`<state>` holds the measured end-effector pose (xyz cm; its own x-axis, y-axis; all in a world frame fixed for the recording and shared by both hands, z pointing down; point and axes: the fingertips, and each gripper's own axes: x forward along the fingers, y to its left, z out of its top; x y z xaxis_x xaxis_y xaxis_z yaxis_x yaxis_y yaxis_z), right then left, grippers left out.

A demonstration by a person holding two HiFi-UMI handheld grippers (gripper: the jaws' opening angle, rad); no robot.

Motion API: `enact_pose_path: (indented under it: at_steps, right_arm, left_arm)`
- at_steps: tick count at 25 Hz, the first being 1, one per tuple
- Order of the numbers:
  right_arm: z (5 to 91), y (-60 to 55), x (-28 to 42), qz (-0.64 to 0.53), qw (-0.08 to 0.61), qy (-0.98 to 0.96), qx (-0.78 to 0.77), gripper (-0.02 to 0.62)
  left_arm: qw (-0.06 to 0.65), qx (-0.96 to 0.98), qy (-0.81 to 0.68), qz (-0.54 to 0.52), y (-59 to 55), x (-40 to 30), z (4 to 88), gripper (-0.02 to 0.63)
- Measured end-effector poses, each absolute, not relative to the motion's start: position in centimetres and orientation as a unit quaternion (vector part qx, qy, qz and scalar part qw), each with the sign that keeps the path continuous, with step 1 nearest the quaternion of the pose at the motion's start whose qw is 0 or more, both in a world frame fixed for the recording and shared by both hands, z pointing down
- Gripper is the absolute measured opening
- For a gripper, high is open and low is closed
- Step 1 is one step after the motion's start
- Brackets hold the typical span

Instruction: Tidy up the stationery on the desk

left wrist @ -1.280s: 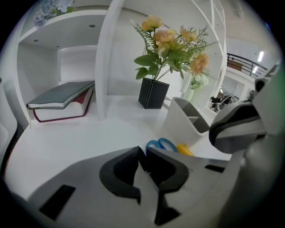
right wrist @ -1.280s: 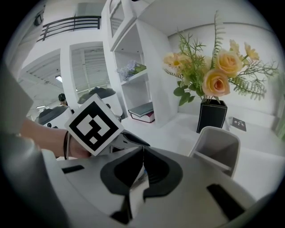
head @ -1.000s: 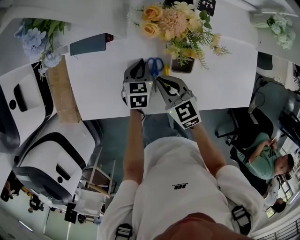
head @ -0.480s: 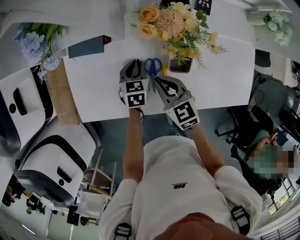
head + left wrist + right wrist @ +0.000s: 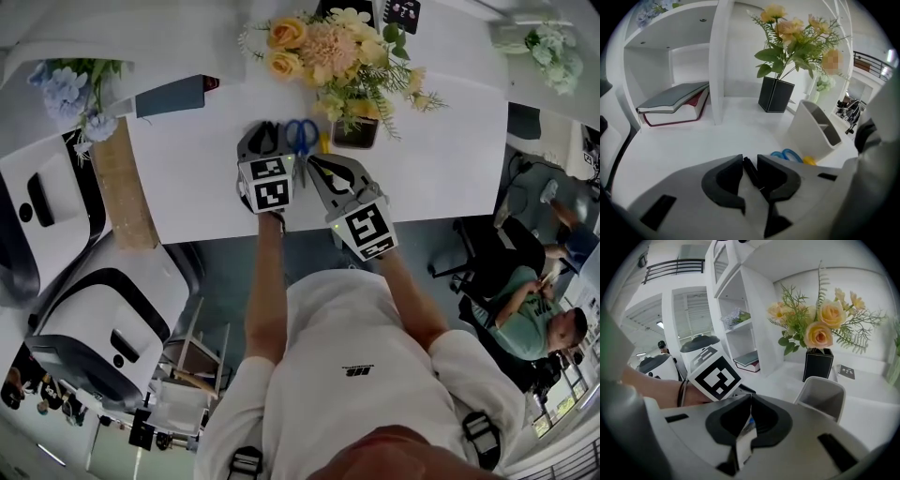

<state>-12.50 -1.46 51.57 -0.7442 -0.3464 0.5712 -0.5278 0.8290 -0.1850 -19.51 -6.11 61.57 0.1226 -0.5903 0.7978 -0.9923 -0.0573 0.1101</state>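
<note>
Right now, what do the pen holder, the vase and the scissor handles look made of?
Pen holder: probably plastic. It is white and matte, with thin, even, moulded-looking walls.
Vase: black and square, with flat faces and a dull sheen. It could be ceramic or plastic; I can't tell which.
Scissor handles: likely plastic, going by the smooth, bright blue loops.

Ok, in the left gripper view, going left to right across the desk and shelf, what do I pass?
Stacked books → white shelf divider → black vase of flowers → white pen holder.
</note>
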Motion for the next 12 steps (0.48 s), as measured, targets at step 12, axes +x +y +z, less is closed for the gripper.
enact_pose_path:
  at_steps: [12]
  right_arm:
    - [50.4, -2.6, -10.8, 0.155, 0.261, -0.929, 0.212, -0.003]
  left_arm:
    - [0.357, 0.664, -0.61, 0.245, -5.8, -19.2, 59.1, 0.0]
